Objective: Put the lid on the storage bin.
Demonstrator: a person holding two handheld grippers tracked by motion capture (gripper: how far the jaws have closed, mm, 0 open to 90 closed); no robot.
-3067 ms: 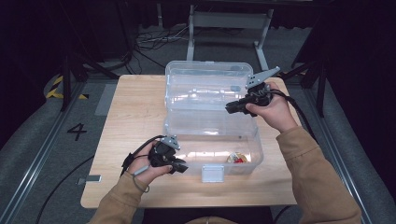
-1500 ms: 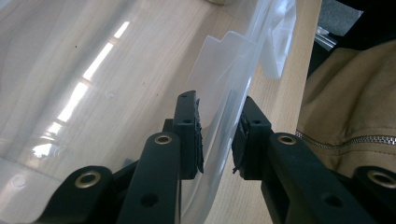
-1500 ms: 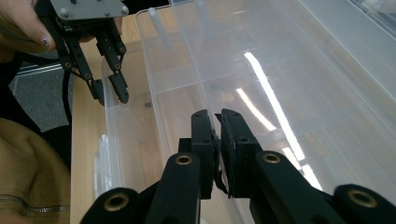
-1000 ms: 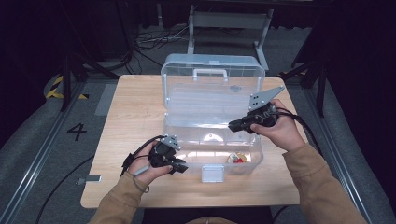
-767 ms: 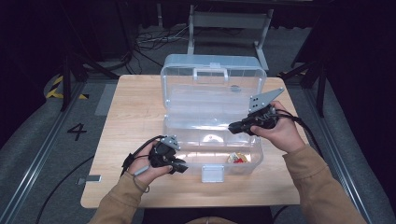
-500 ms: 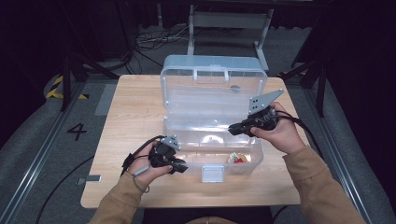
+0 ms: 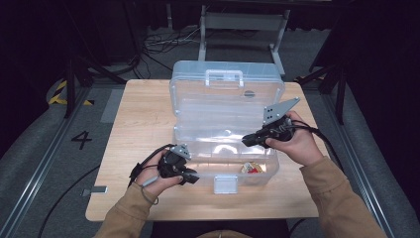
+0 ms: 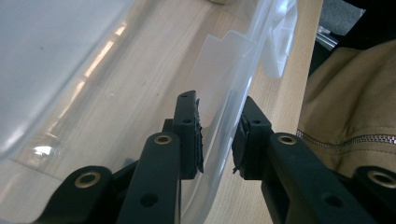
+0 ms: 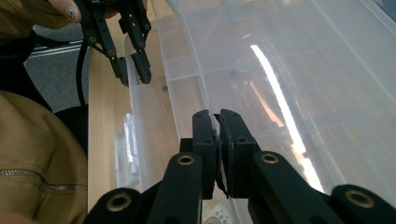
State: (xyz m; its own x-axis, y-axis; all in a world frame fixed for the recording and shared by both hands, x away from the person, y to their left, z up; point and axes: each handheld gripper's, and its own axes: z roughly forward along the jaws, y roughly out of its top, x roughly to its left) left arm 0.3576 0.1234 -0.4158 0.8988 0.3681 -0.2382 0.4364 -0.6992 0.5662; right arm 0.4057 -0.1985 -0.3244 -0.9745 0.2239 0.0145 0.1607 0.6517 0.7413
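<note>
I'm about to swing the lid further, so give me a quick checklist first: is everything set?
1. Left hand-held gripper steadying the box: front wall between its pads, ok.
2. Right hand-held gripper on the lid: jaws shut on the lid's edge, ok.
3. Lid raised, near upright: ok.
4. Latch free, hanging at the front: ok.
5. Small red item lies low in the box: ok.
6. Firmness of left pads' press: cannot tell.

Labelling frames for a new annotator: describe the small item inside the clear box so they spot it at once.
On the wooden table stands a clear plastic box with its lid raised. Look in its front right corner, by the white latch: a small red and yellow object, the one coloured thing inside it.
</note>
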